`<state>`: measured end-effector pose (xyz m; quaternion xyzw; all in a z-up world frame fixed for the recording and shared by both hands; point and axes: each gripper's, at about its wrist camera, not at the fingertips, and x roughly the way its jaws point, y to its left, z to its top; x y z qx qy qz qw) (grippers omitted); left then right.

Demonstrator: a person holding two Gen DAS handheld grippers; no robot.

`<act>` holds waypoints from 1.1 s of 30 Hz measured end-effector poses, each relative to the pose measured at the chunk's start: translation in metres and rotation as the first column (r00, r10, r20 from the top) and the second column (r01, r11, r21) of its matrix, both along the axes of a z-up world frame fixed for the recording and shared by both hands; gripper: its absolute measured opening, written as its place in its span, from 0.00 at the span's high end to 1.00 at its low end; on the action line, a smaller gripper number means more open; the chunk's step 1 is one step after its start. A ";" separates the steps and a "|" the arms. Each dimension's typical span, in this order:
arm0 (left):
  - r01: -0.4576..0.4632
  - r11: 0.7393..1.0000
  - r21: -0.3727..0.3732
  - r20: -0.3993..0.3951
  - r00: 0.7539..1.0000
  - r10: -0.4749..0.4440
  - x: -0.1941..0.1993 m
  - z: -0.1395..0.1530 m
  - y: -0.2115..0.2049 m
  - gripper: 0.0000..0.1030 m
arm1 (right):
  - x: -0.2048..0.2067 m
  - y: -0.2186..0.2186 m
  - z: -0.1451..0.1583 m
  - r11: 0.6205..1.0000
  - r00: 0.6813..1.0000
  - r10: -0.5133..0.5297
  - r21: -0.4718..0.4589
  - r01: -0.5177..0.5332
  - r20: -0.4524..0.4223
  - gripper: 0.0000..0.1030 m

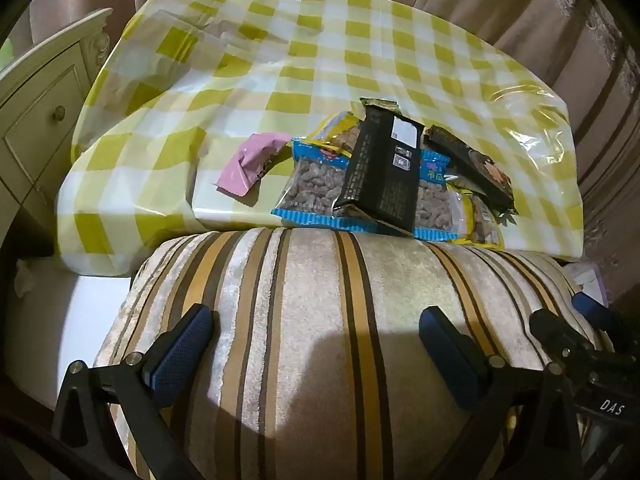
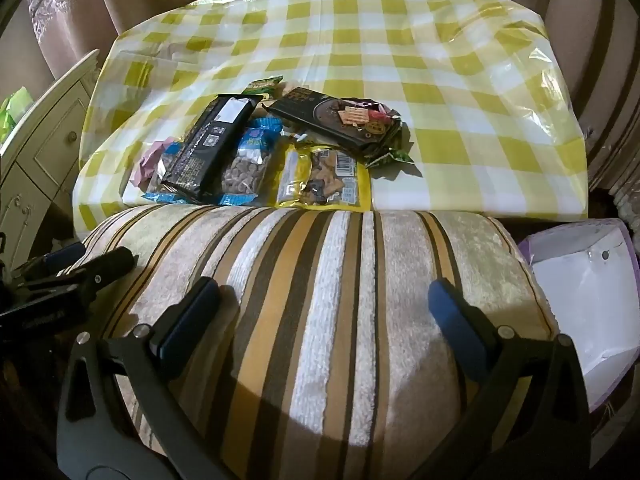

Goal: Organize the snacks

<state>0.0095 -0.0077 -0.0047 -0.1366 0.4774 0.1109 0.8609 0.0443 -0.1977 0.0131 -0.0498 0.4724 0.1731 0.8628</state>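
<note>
A pile of snacks lies near the front edge of the yellow-checked table [image 1: 280,60] [image 2: 400,40]. A long black box [image 1: 384,172] [image 2: 208,148] leans on a blue-edged clear bag of nuts [image 1: 312,188] [image 2: 244,168]. A pink packet [image 1: 252,160] [image 2: 150,162] lies at the left. A yellow bag [image 2: 320,180] [image 1: 476,220] and a dark biscuit pack [image 2: 344,120] [image 1: 472,164] lie at the right. My left gripper [image 1: 316,336] and right gripper [image 2: 320,308] are open and empty over the striped cushion, well short of the snacks.
A striped sofa cushion [image 1: 320,320] [image 2: 320,280] lies between the grippers and the table. A cream cabinet [image 1: 40,120] [image 2: 36,152] stands at the left. A white open bag [image 2: 588,292] sits at the right. Curtains hang behind the table.
</note>
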 end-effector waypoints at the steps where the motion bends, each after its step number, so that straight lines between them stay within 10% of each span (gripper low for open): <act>1: 0.001 1.000 0.001 0.004 1.000 -0.001 0.000 0.000 0.000 0.00 | -0.001 0.001 0.001 1.000 0.998 -0.001 0.009 0.001 0.056 0.00; 33: -0.021 1.000 0.018 0.022 1.000 0.021 0.003 -0.001 0.001 0.00 | 0.004 0.000 -0.004 1.000 1.000 -0.002 -0.004 0.002 -0.022 0.00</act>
